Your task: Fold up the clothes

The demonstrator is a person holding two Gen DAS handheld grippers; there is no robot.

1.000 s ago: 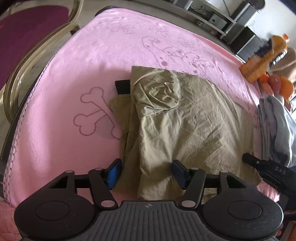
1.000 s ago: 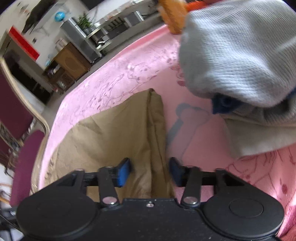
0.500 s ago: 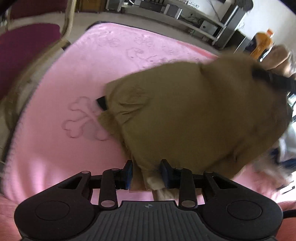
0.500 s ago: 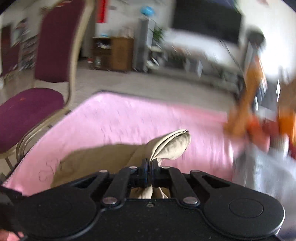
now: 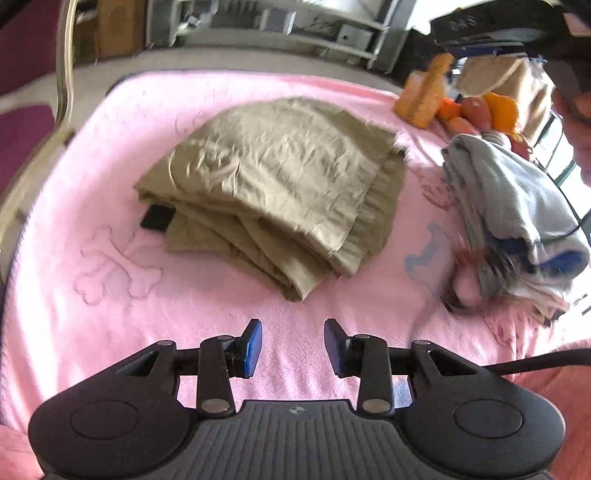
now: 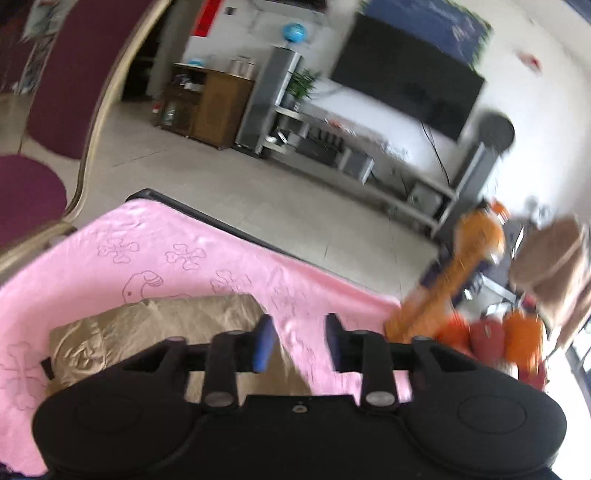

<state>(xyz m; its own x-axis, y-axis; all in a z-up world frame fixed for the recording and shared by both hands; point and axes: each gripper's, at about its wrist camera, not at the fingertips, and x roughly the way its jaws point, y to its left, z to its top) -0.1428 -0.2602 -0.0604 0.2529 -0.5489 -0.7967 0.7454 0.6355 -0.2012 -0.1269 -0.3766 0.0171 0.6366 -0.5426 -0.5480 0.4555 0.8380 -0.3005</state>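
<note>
A khaki garment [image 5: 273,192] lies folded in several layers on the pink blanket [image 5: 110,314]; it also shows in the right wrist view [image 6: 155,328]. My left gripper [image 5: 293,347] is open and empty, held above the blanket just in front of the garment's near edge. My right gripper [image 6: 297,341] is open and empty, raised above the garment's far right side, and shows at the top right of the left wrist view [image 5: 517,33]. A black tag [image 5: 157,218] sticks out from under the garment's left side.
A pile of grey folded clothes [image 5: 517,218] sits at the blanket's right. An orange bottle [image 5: 428,92] and fruit [image 5: 480,110] stand at the far right corner. A maroon chair [image 6: 48,122] stands left of the table. A TV stand [image 6: 351,147] lies beyond.
Both grippers had closed on the garment's near edge, lifted it and folded it over. Now both have let go and opened; the garment lies folded and the grippers have pulled back.
</note>
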